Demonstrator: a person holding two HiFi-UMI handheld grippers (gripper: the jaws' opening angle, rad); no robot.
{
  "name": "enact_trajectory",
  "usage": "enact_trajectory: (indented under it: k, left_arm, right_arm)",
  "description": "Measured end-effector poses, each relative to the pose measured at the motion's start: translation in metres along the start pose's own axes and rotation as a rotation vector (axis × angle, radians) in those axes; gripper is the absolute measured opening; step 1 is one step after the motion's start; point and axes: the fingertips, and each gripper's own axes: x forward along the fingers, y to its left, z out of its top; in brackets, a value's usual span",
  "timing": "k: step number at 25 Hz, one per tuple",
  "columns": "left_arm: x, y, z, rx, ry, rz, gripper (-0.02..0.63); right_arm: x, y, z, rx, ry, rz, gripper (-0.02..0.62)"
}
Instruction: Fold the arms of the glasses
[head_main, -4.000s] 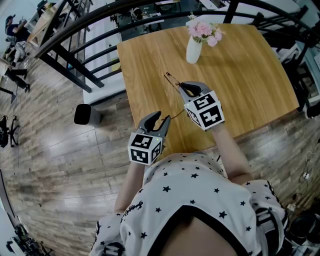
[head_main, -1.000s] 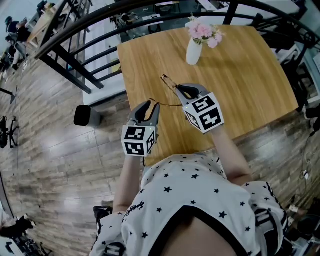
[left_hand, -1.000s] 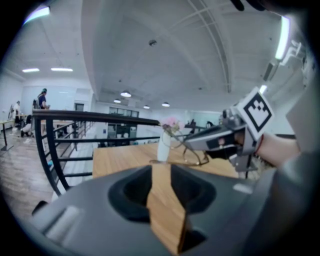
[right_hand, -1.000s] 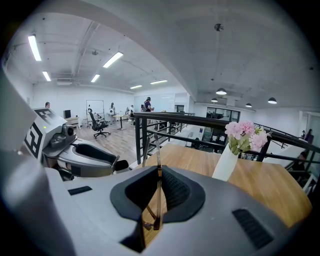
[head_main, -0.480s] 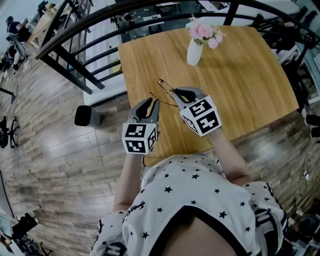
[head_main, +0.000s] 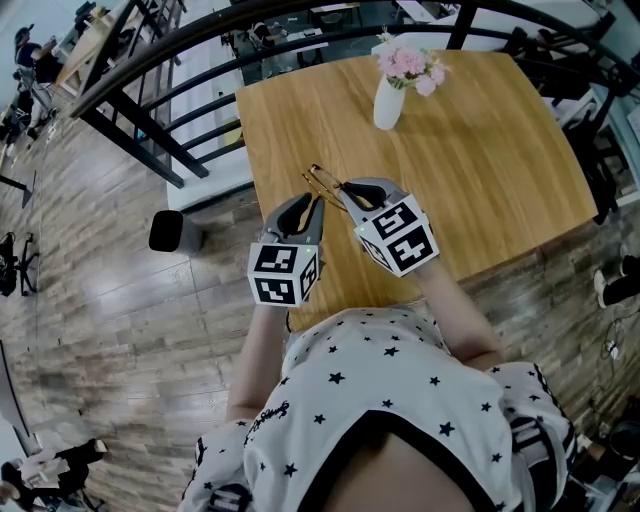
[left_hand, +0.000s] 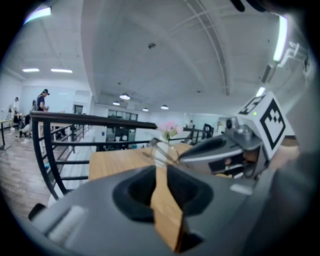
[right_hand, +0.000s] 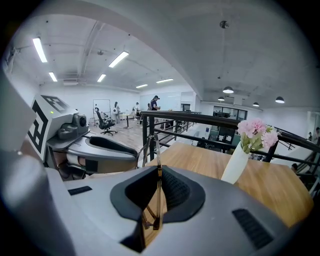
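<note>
The left gripper (left_hand: 160, 167) has come up from the table's near edge to sit just beside the right gripper (right_hand: 159, 171). The right one has carried the glasses (right_hand: 152, 215) leftward to meet it, and the left jaws have just been closing. They now stand at a narrow slit with bare wood showing through along its length. The thin frame of the glasses sits just past their tips, and no pad looks to press on it. The right jaws are clenched on the glasses, which stand edge-on in the gap with thin wire rising beyond the tips.

In the head view the glasses sit between the 2 sets of jaws over the table (head_main: 480, 150), near its left edge and about halfway along it. Whether they touch the wood I cannot tell. A white vase (head_main: 386, 100) of pink flowers stands well apart, near the far edge.

My reading is that the fold of 1 arm is in hand, with the right gripper as anchor and the left as mover. Next, the left jaws need to catch or nudge that arm's free end and swing it about its hinge toward the lenses. This calls for a gentle touch, since the wire is thin and the anchoring grip could slip or twist.
</note>
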Motion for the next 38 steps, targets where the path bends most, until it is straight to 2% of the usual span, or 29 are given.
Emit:
enact_trajectory:
  k: [24,38]
  left_arm:
    - [0.000,-0.015,-0.007,-0.008,0.023,-0.027,0.041]
    - [-0.005,-0.020,-0.035,-0.074,0.045,-0.032,0.029]
  right_arm:
    - [0.003,0.004,-0.011,-0.005,0.029,0.003,0.022]
    - [0.023,-0.008,-0.058,-0.031,0.127,-0.029,0.021]
